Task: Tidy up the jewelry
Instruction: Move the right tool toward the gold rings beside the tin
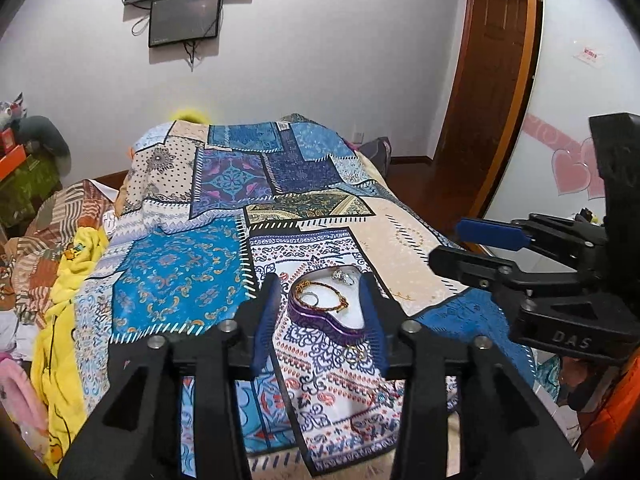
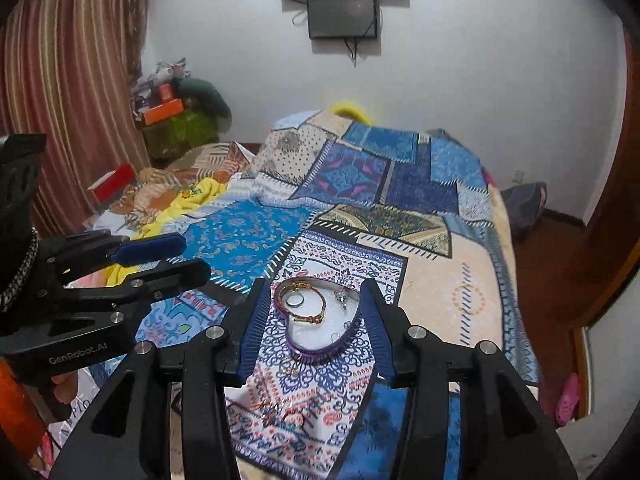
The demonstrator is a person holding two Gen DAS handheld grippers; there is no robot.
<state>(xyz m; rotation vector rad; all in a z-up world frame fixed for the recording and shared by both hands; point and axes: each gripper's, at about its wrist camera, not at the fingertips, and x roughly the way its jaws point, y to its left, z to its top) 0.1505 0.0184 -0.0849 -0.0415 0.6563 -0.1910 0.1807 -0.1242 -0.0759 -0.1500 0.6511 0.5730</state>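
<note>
A purple heart-shaped box (image 1: 320,322) (image 2: 316,356) lies open on the patchwork bedspread (image 1: 176,280) (image 2: 248,236). Inside it are a gold bangle (image 1: 320,294) (image 2: 302,300), a small ring (image 1: 313,301) (image 2: 296,301) and silver pieces (image 1: 343,277) (image 2: 342,296). A small gold ring (image 1: 356,354) (image 2: 290,372) lies on the cloth just in front of the box. My left gripper (image 1: 320,284) (image 2: 196,256) hovers open above and short of the box, holding nothing. My right gripper (image 2: 315,285) (image 1: 444,244) is also open and empty, beside the left one.
Yellow cloth (image 1: 68,320) (image 2: 200,196) and heaped clothes lie left of the bedspread. Boxes (image 2: 164,112) stack by the striped curtain (image 2: 60,100). Two screens (image 1: 184,18) hang on the far wall. A wooden door (image 1: 492,80) stands on the right, and a pink slipper (image 2: 568,400) lies on the floor.
</note>
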